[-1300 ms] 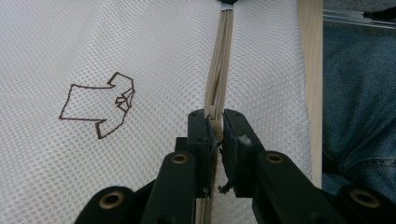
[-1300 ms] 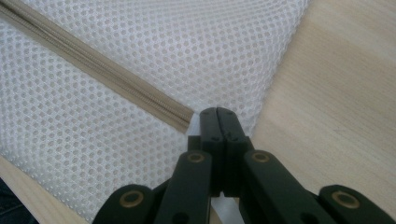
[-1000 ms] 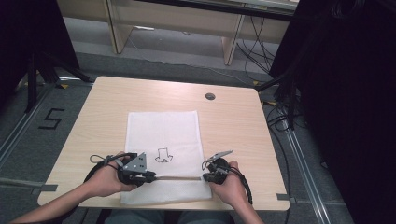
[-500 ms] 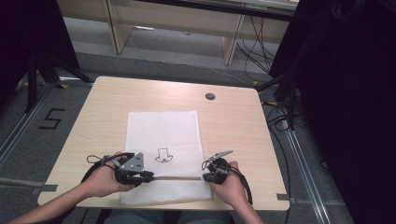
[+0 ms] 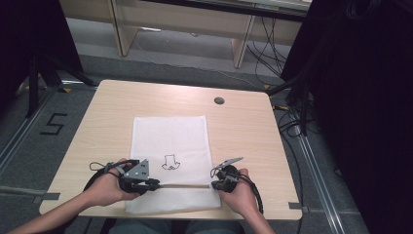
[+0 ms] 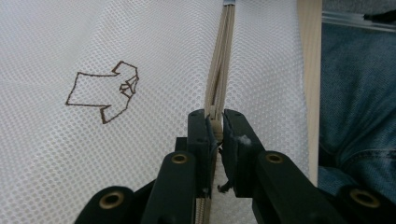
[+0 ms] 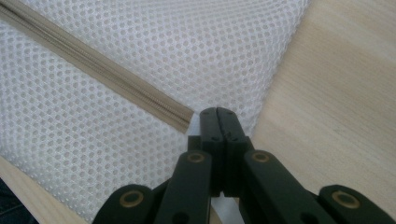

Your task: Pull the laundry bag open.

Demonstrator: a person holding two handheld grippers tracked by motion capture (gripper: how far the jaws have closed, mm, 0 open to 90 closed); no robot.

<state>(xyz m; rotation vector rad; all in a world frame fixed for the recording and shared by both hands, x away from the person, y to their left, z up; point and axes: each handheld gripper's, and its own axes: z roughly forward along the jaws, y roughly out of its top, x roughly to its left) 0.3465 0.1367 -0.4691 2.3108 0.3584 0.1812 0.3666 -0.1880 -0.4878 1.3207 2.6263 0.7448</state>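
A white mesh bag (image 5: 170, 134) lies flat on the wooden table (image 5: 243, 126), with a brown hand-shaped outline (image 5: 170, 162) drawn on it. A beige zipper (image 5: 182, 185) runs across its near end. My left gripper (image 5: 155, 184) is at the zipper's left end, and in the left gripper view its jaws (image 6: 215, 128) are shut on the beige zipper pull (image 6: 215, 125). My right gripper (image 5: 214, 185) is at the zipper's right end. Its jaws (image 7: 218, 113) are pressed together on the mesh (image 7: 140, 56) just past the zipper's end (image 7: 184, 119).
A round cable grommet (image 5: 219, 101) sits at the table's back right. The table's front edge is close behind both hands, and the person's jeans (image 6: 359, 93) are just beyond it. Bare wood (image 7: 336, 93) lies to the bag's right. Dark curtains stand at the right.
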